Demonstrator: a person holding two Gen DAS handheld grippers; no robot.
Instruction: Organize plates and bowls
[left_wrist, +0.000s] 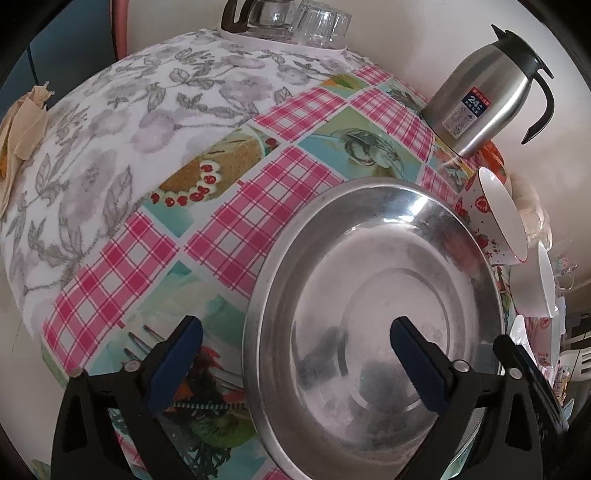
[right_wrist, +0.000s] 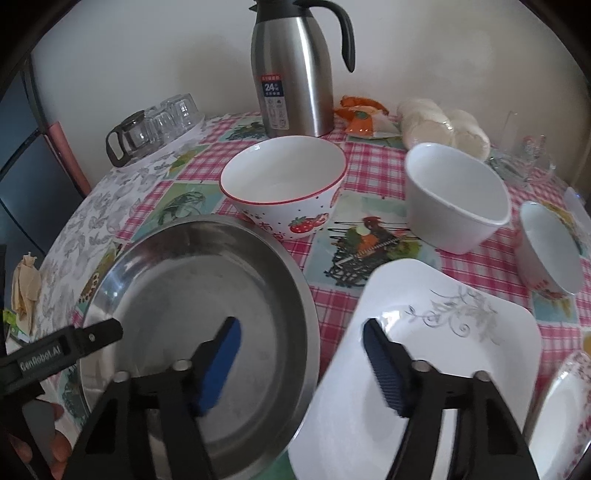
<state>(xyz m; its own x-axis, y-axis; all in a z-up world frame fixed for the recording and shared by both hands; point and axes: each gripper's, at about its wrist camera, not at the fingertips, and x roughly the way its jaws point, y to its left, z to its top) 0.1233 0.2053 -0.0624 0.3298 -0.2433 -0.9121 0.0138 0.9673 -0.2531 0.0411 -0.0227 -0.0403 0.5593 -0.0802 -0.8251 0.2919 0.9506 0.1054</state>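
Right wrist view: my right gripper (right_wrist: 301, 363) fingers spread, straddling steel plate (right_wrist: 199, 314) and square white plate (right_wrist: 443, 332) rims on the surface. Left gripper (left_wrist: 295, 365) released too. Closing off-centre risks clanking, sliding steel.

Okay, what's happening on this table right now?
A person holds a gripper in each hand over a table set with dishes. The left gripper is open above the steel plate's edge; the right gripper is open between that plate and the white square plate. Neither grips anything. A strawberry bowl and white bowl stand behind.
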